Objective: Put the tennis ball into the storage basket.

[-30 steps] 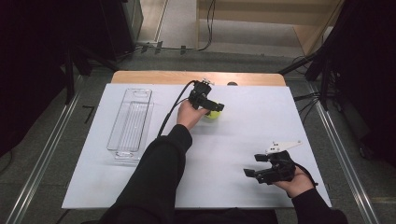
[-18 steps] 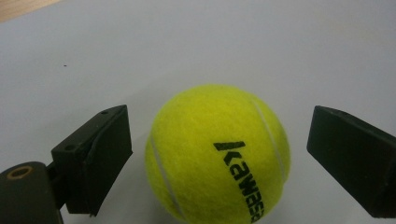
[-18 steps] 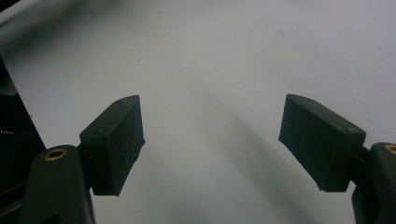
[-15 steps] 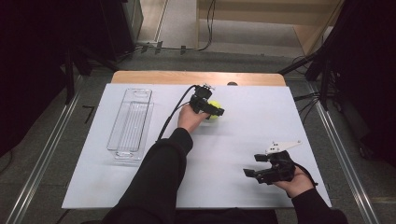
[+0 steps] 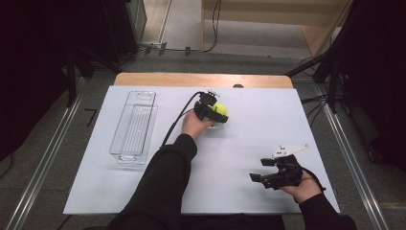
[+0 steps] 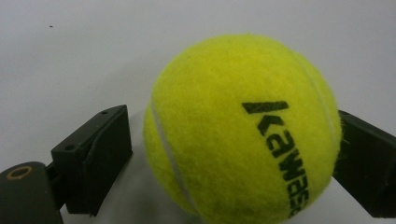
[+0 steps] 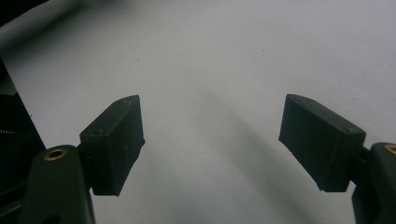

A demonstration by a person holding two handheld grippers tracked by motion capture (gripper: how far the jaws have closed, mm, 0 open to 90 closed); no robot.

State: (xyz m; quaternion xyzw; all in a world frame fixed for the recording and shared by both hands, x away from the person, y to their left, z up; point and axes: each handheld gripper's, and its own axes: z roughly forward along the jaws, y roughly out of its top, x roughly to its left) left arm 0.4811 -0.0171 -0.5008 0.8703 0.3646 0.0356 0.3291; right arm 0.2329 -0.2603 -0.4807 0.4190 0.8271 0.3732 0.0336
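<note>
Nearest, right claw: rests in the person's hand at the near right of the tabletop, released. In the right gripper view the jaws stand wide with only bare white surface between them.
Tray: a clear plastic tray lies lengthwise at the left, nothing in it, well apart from both hands.
Ball: a yellow tennis ball sits at the far middle of the tabletop, right of the tray.
Left claw: reaches the ball from its left side. In the left gripper view the claw straddles the ball. One jaw meets the felt, and a thin strip of surface shows between the other jaw and the ball. I cannot tell whether it is truly clenched on the ball or only cradling it.
Risk, slipping: if one jaw alone bears on the ball, a lift would likely let it roll out, since felt over a round shape gives little hold.
Risk, rolling away: a freed ball could run across the smooth surface and off a far or right edge.
Risk, carrying: the way to the tray is long and sideways, and a quick swing might shake a loose hold.
Changed since a second ago: the left hand and the ball have shifted together slightly farther from the person.
Unchanged: the right hand and its claw lie just where they were, and the tray has not moved.
</note>
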